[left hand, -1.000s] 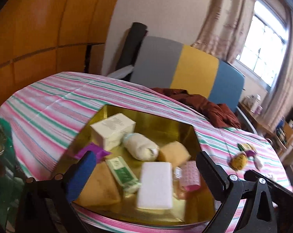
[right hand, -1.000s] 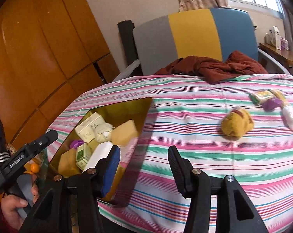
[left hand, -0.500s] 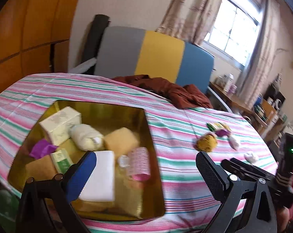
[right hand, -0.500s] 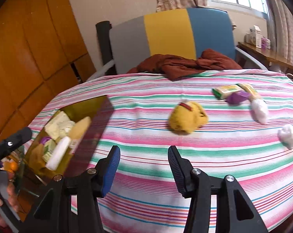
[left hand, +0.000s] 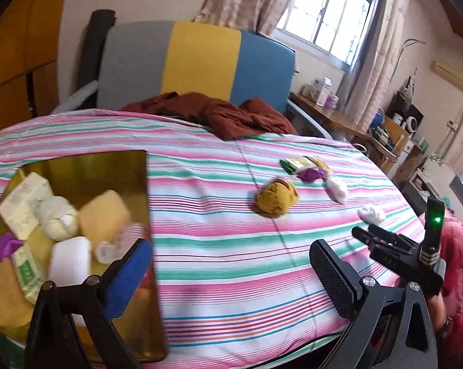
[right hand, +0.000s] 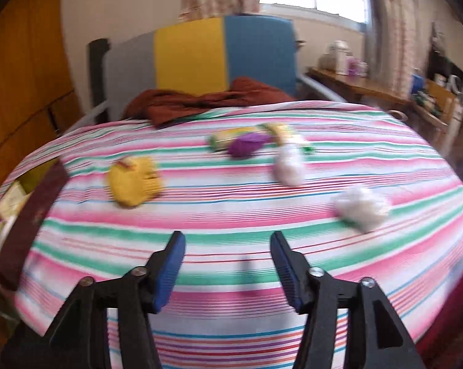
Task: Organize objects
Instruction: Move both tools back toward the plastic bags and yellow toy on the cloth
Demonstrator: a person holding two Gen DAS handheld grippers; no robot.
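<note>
As both grippers swung right — gold box [left hand: 77, 166] now at left, right gripper [right hand: 228, 264] opening.

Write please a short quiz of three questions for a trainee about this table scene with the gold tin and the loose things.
1. True or false: the yellow plush toy lies inside the gold tin.
2. Which thing lies nearest the purple item? A) the brown cloth B) the green-and-yellow packet C) the white sponge
3. Fill in: the right gripper holds ____ between its jaws.

Key: 1 false, it lies on the striped tablecloth; 2 B; 3 nothing.
</note>
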